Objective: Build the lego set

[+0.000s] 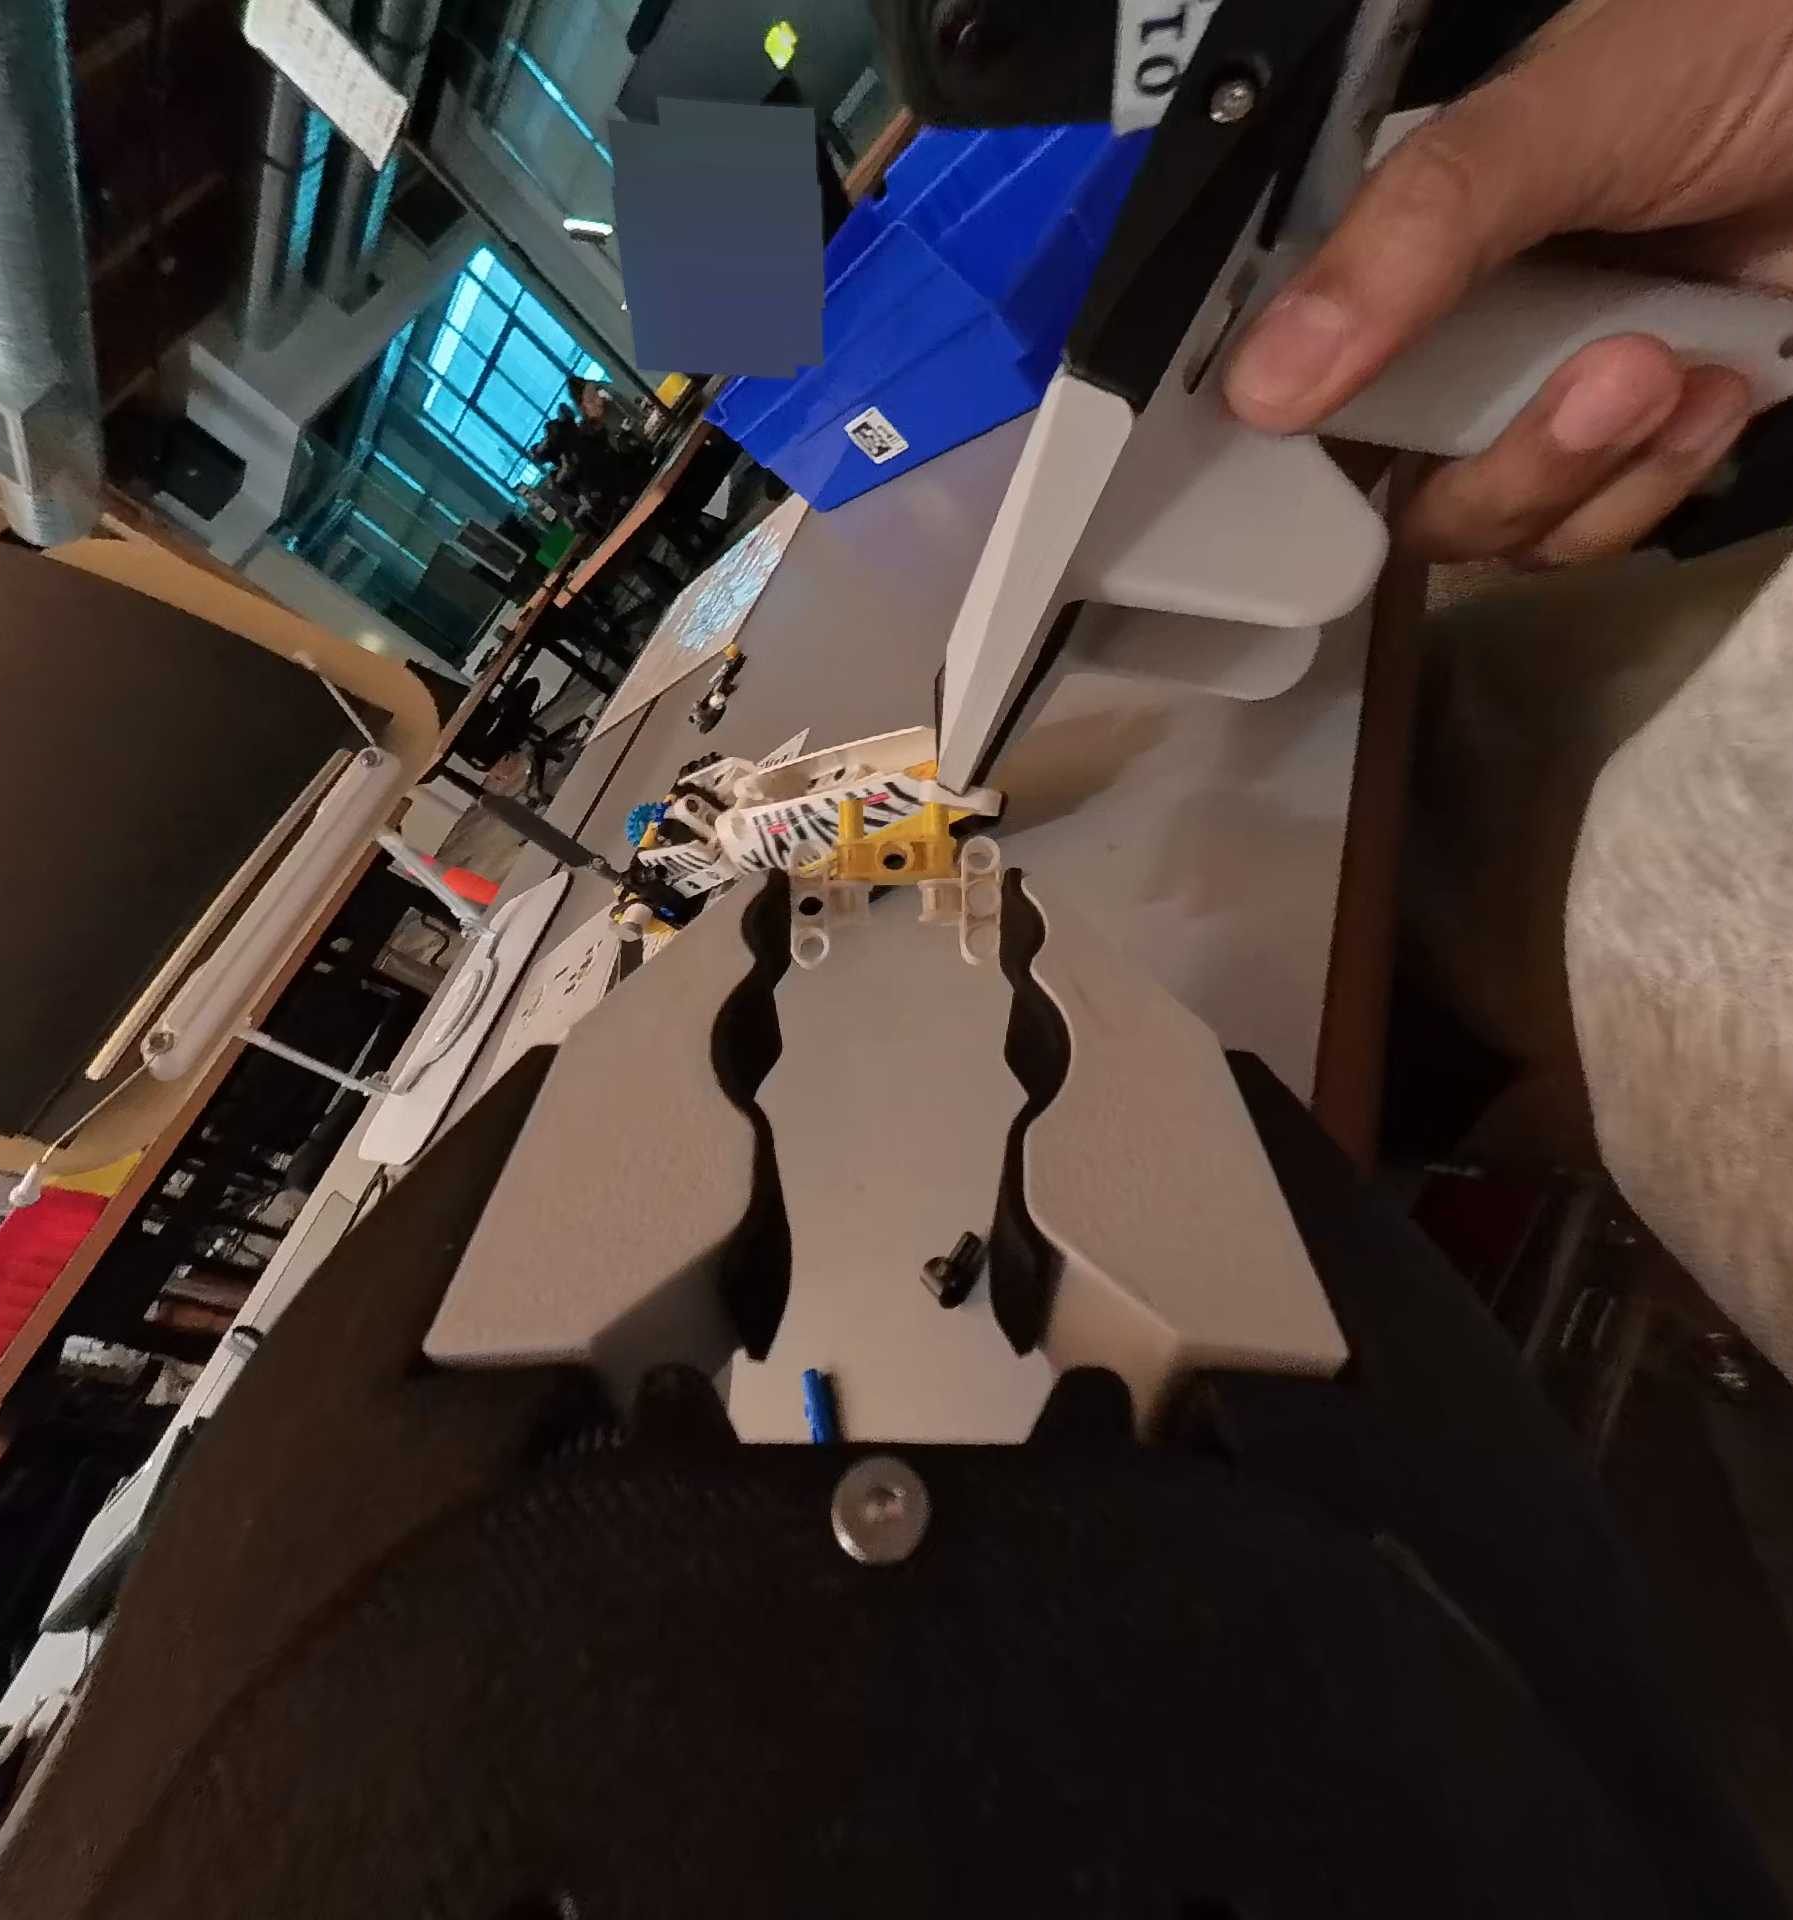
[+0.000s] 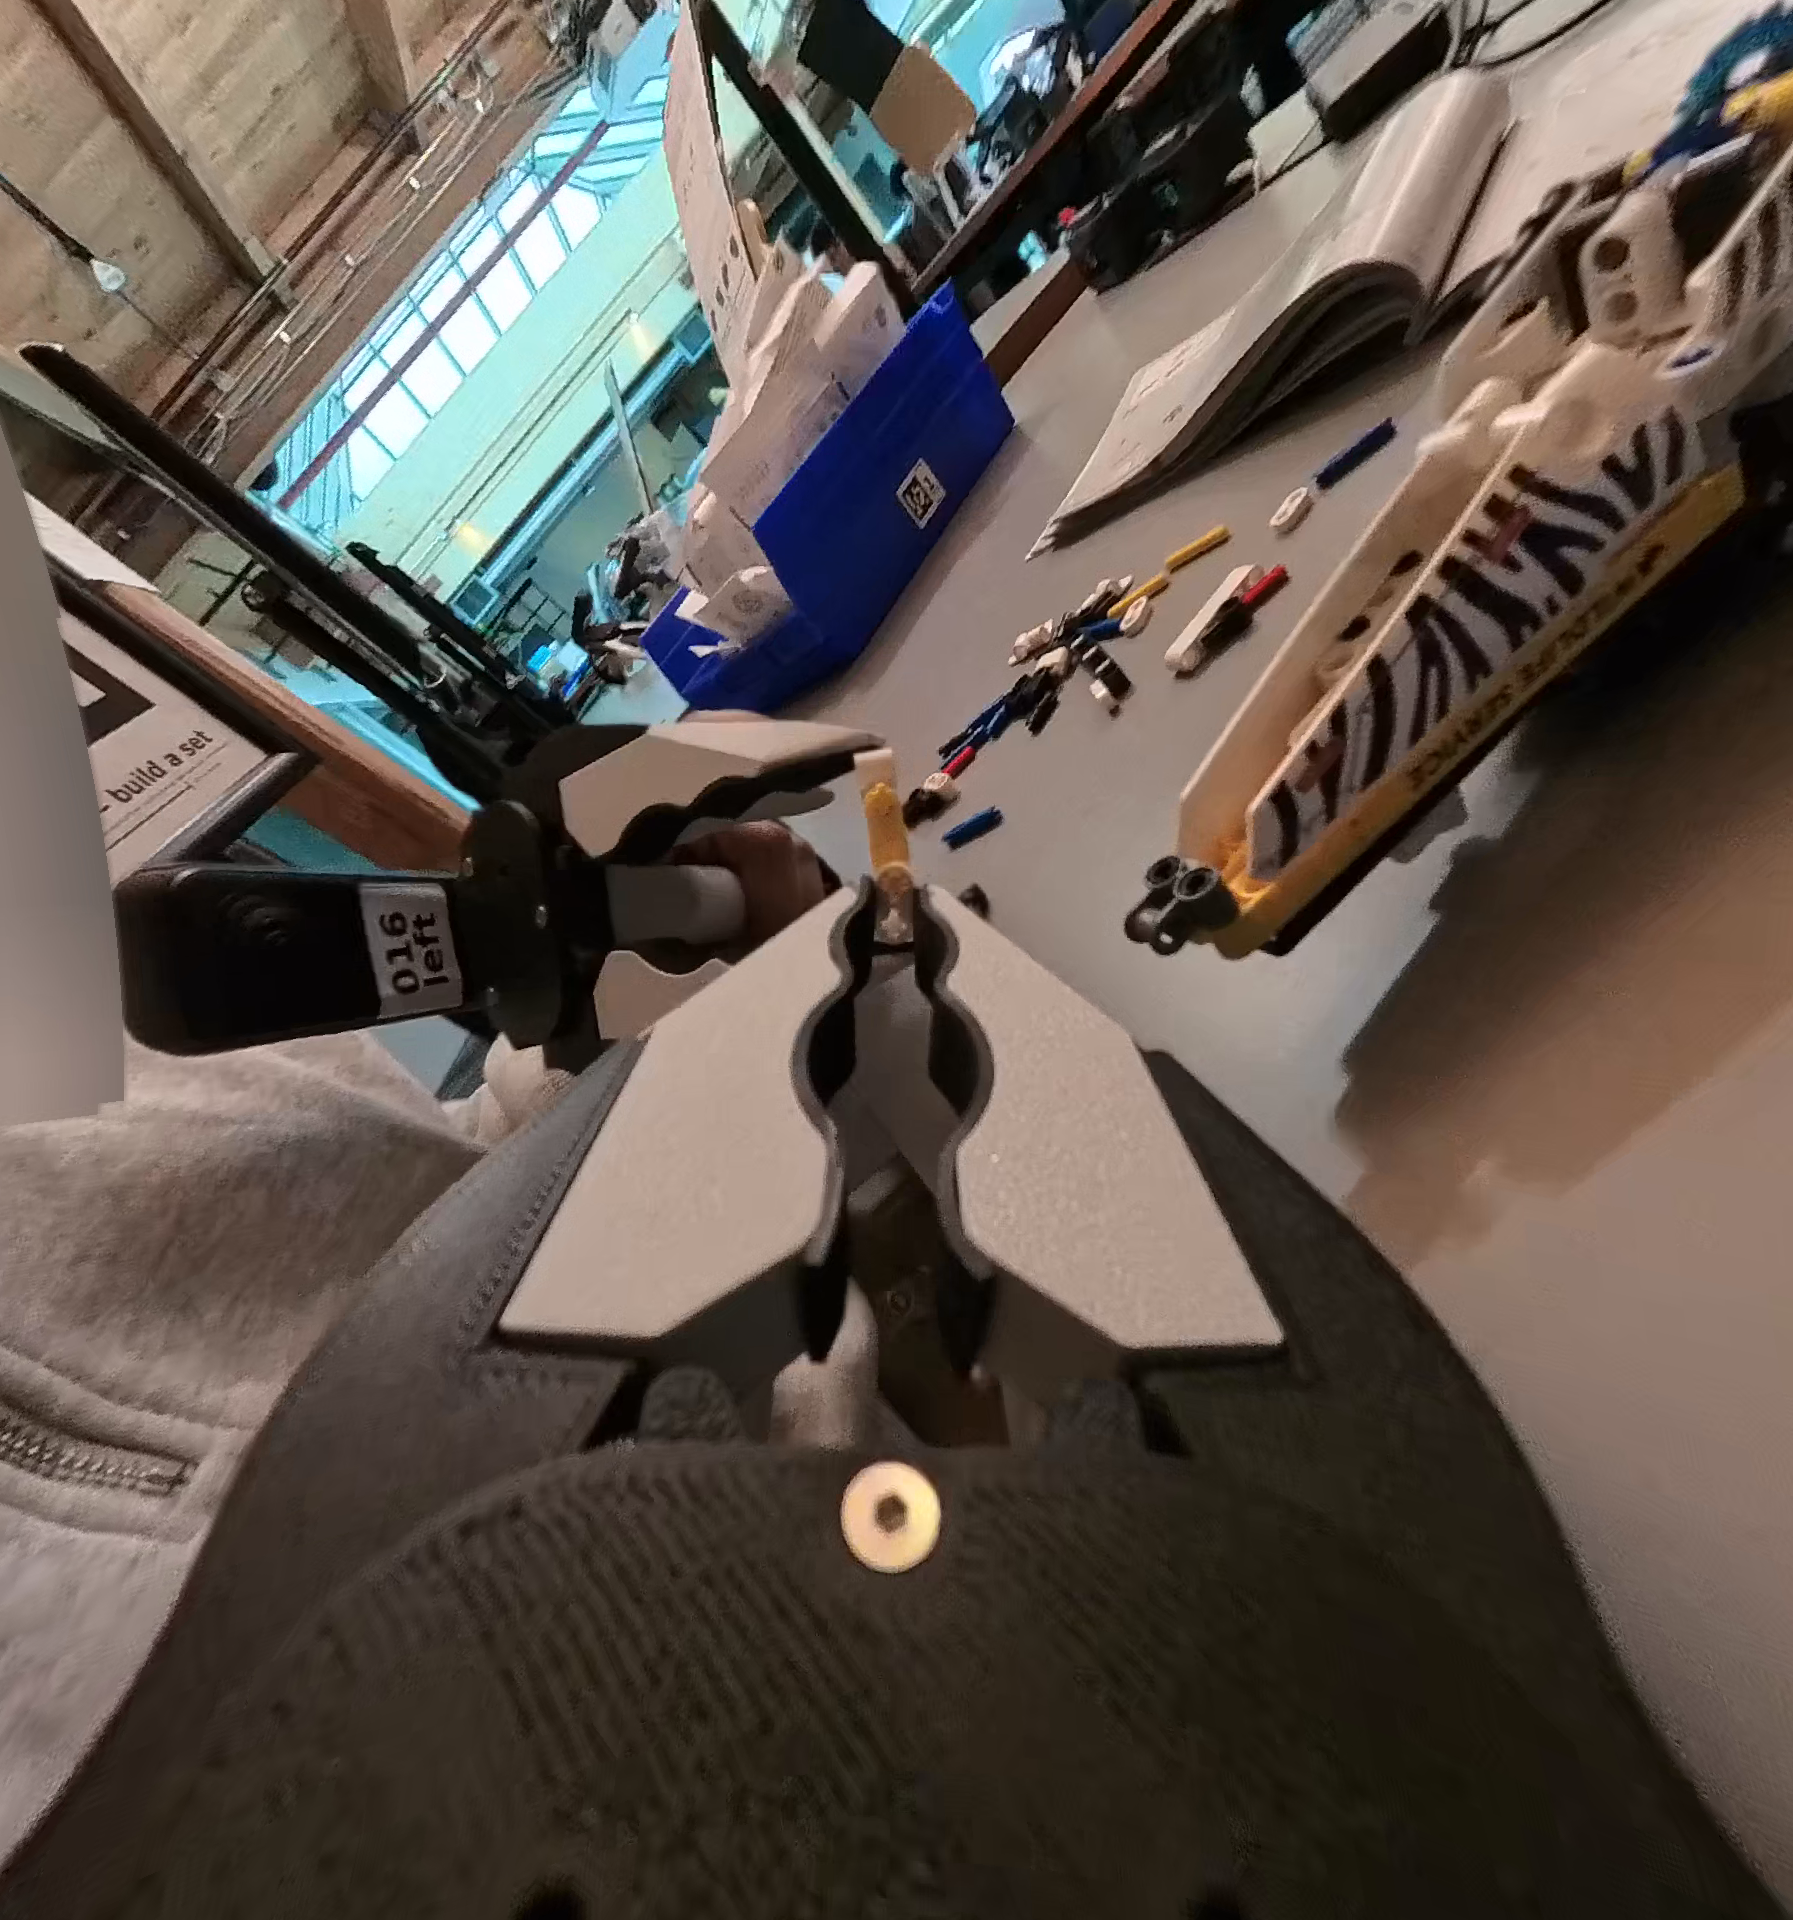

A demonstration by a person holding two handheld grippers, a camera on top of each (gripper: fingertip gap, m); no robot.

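My left gripper [image 1: 892,920] is shut on a small sub-assembly [image 1: 887,857], a yellow frame with white connectors, and holds it by the white ends just above the grey table. My right gripper [image 1: 959,774] comes down from the upper right and pinches the far end of the same sub-assembly. In the right wrist view my right gripper [image 2: 890,906] is nearly closed on the sub-assembly [image 2: 884,831], and the left gripper's upper finger [image 2: 746,764] reaches it from the left. The zebra-striped white and yellow vehicle [image 2: 1494,623] stands on the table, behind the sub-assembly in the left wrist view [image 1: 767,831].
Several loose pins and connectors [image 2: 1079,644] lie spread on the table [image 2: 1494,1247]. An open booklet [image 2: 1287,312] and a blue bin [image 2: 850,499] stand beyond them. A black pin [image 1: 952,1265] and a blue pin [image 1: 817,1408] lie under my left gripper. The table's brown edge [image 1: 1375,831] is near. The tips of both grippers are at nearly the same place.
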